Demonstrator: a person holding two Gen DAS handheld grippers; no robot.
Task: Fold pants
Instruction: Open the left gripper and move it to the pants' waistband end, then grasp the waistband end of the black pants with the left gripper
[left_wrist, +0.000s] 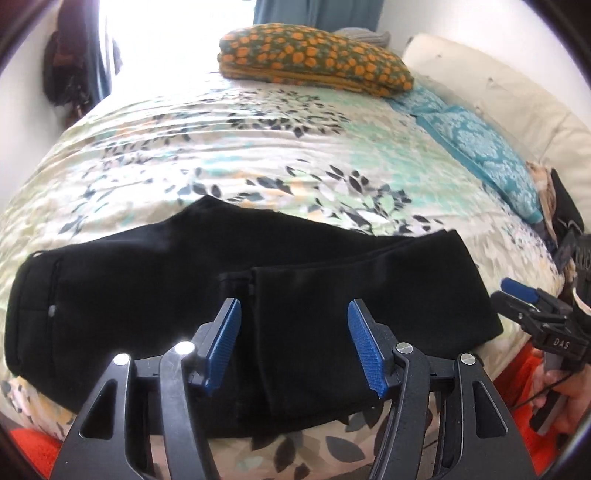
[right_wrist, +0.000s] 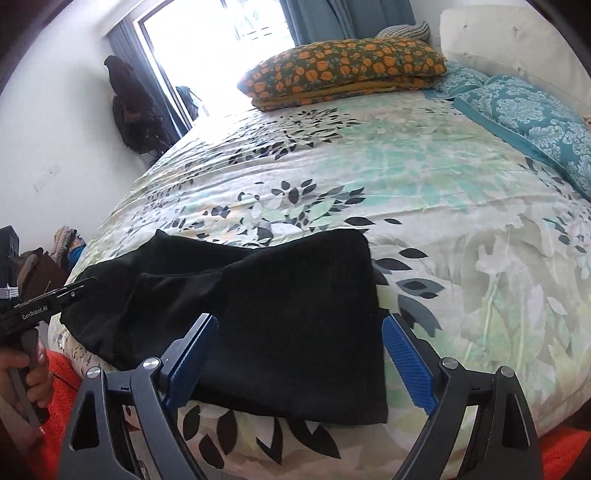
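Note:
Black pants (left_wrist: 166, 288) lie folded over on the flowered bedspread (left_wrist: 229, 140) near the bed's front edge, the waistband end to the left and the doubled leg part to the right. My left gripper (left_wrist: 293, 314) hovers over the folded part, jaws open, blue pads (left_wrist: 221, 343) clear of the cloth. In the right wrist view the same pants (right_wrist: 295, 332) lie below my right gripper (right_wrist: 299, 328), whose jaws stand wide open over the cloth without pinching it. The right gripper also shows at the left view's right edge (left_wrist: 524, 295), and the left gripper at the right view's left edge (right_wrist: 55, 299).
An orange-flowered pillow (left_wrist: 314, 55) lies at the far end of the bed, a teal patterned pillow (left_wrist: 480, 144) and a cream headboard cushion (left_wrist: 498, 85) to the right. A bright window with blue curtains is behind. Orange fabric (right_wrist: 62, 373) hangs below the bed's near edge.

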